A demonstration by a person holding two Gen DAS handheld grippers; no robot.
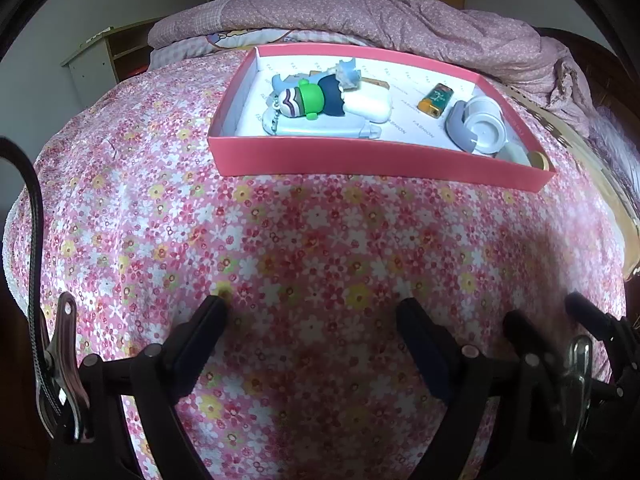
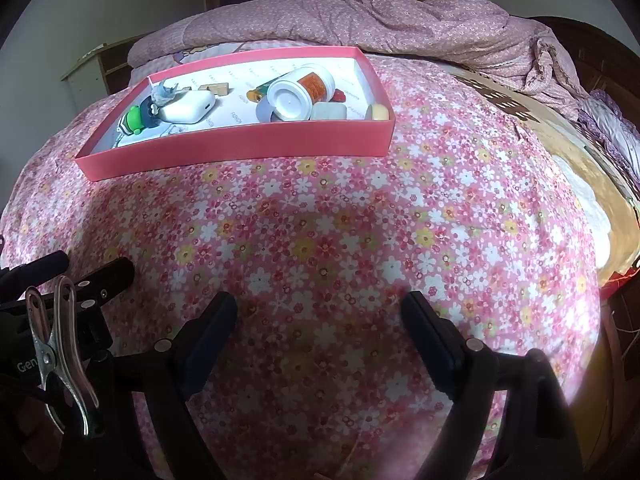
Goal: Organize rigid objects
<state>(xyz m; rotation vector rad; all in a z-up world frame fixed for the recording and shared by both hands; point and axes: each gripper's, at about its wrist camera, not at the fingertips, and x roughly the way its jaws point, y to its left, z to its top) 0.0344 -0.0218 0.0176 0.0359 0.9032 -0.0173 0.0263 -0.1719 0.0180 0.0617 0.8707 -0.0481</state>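
A pink shallow box lies on the flowered bedspread. Inside it are a green-capped toy figure, a white case, a white jar with an orange label, an orange-green lighter, a grey roll of tape and other small items. My left gripper is open and empty, low over the bedspread well in front of the box. My right gripper is open and empty too, in front of the box.
A crumpled pink quilt lies behind the box. A wooden headboard and a bare mat strip run along the right. A shelf unit stands at the left. The other gripper shows in each view's lower corner.
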